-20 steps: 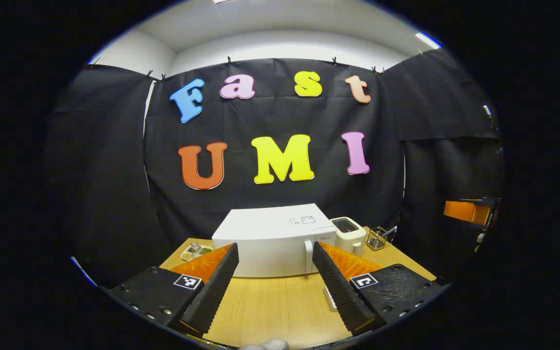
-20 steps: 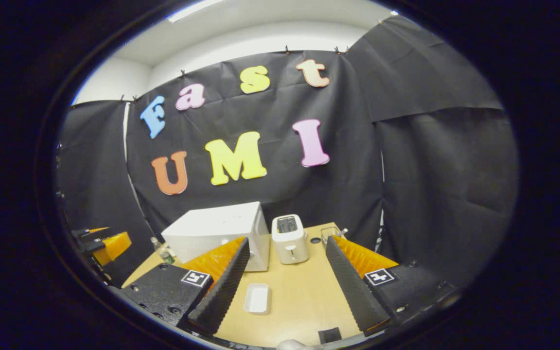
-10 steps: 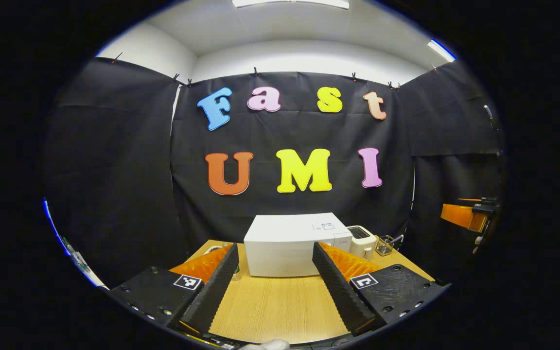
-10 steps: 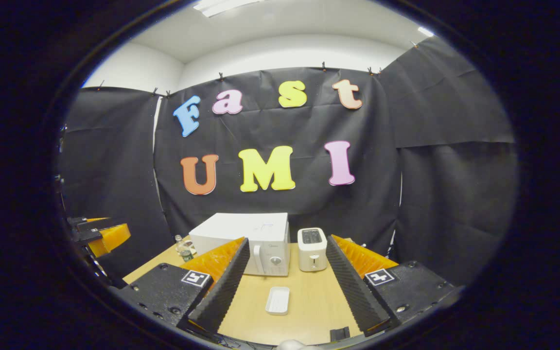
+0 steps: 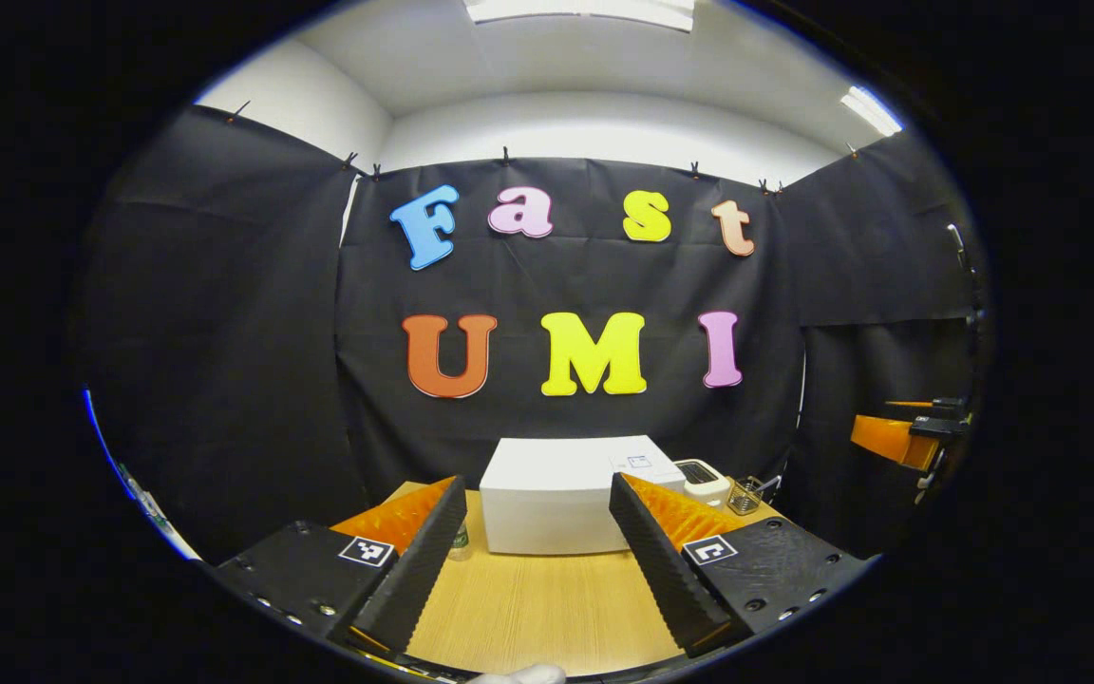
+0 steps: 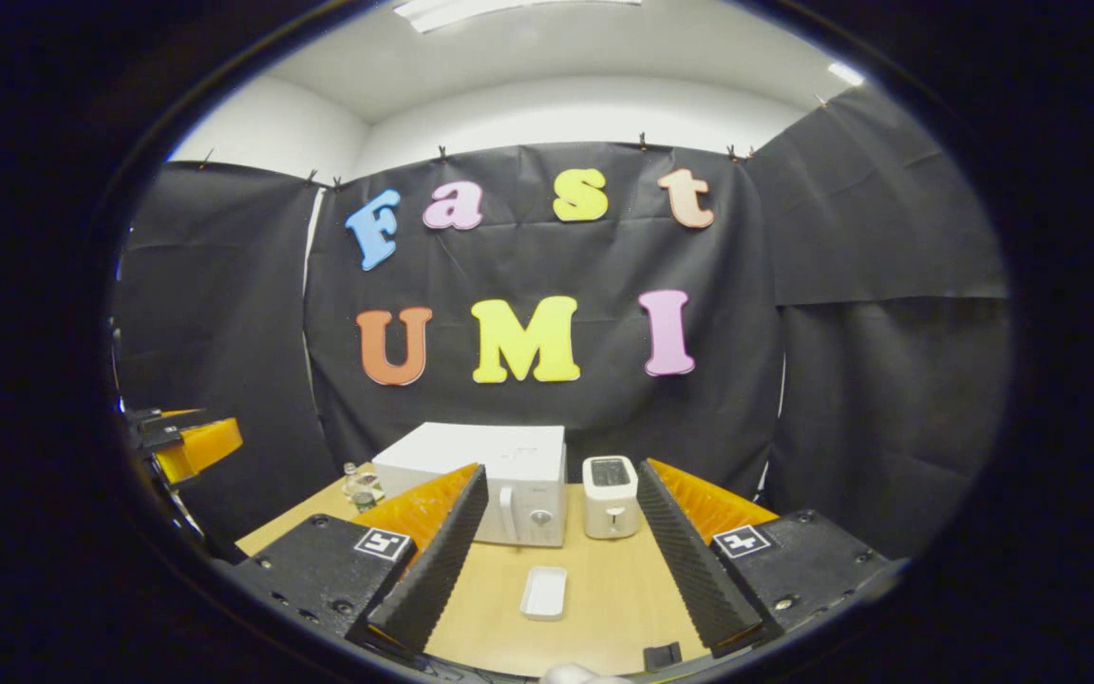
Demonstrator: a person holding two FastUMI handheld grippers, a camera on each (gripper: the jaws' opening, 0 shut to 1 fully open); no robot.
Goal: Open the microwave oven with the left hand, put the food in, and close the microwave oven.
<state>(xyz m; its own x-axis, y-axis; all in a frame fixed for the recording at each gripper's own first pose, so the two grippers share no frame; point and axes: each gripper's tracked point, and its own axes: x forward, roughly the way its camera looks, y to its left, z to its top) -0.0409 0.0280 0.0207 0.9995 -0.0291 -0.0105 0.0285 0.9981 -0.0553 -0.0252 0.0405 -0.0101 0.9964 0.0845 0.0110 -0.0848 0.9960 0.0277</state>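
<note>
Left gripper (image 5: 537,560) hangs empty, fingers apart — aim for the shut microwave's (image 6: 485,470) handle (image 6: 506,514) at 12 o'clock.

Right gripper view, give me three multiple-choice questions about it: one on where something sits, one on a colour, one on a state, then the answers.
1. Where does the small white rectangular tray lie?
A. on the wooden table, in front of the white box-shaped microwave oven
B. on top of the oven
C. inside the white two-slot toaster

2. What colour is the toaster?
A. red
B. white
C. black

3. How does the right tool stand?
A. shut on the tray
B. shut on the oven handle
C. open, holding nothing

Answers:
1. A, the tray rests flat on bare wood nearer the camera than the oven.
2. B, its body is white, like the oven beside it.
3. C, the two black ribbed fingers stand wide apart with table between them.
</note>
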